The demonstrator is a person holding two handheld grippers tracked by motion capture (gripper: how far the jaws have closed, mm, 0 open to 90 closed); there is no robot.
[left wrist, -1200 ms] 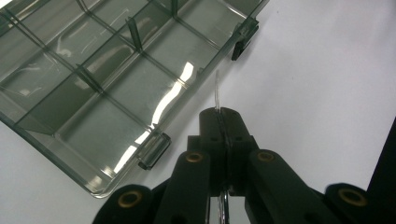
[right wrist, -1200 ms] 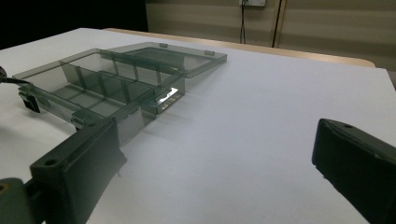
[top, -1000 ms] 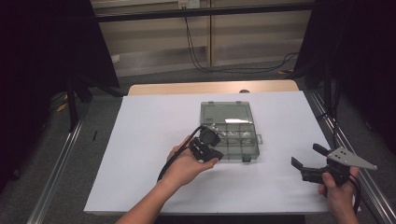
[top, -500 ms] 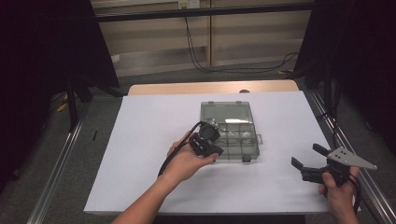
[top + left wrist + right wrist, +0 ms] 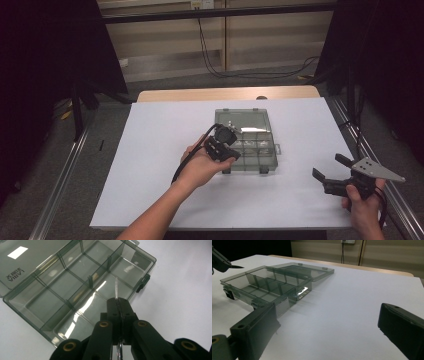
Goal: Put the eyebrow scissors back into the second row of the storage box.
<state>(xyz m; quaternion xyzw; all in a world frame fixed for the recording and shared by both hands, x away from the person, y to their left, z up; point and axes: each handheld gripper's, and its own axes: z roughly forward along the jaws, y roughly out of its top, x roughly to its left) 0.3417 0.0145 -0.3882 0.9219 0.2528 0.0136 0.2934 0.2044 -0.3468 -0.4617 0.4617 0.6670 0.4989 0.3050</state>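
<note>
Two grippers in play, going left to right. Left gripper [image 5: 226, 148] hangs over the near-left corner of the compartment box [image 5: 255, 150]; in the left gripper view its jaws are pressed together on a thin clear divider strip [image 5: 116, 288], which stands up out of the tips and points into one of the near cells. The strip is edge-on, so its full length is hard to read.

The box [image 5: 75, 282] is smoky translucent plastic, lid [image 5: 308, 270] swung open flat behind it, sitting mid-table on the white sheet [image 5: 165, 130]. Fixed dividers are already standing across the tray, and the cells look empty. Front latch [image 5: 142, 283] is at the near wall.

Handling, my read: the strip is very light, stiff but thin, slick, and likely to snap or twist if loaded sideways. Pinching low on one end, as now, leaves the free end clear to drop into a wall slot. It needs to go in straight, since a skewed entry would jam or flex it. The box itself is light and could skate on the sheet under push.

Right gripper [image 5: 340, 175] is well apart near the right table edge, jaws spread wide, holding nothing; in the right gripper view the box sits beyond them.
</note>
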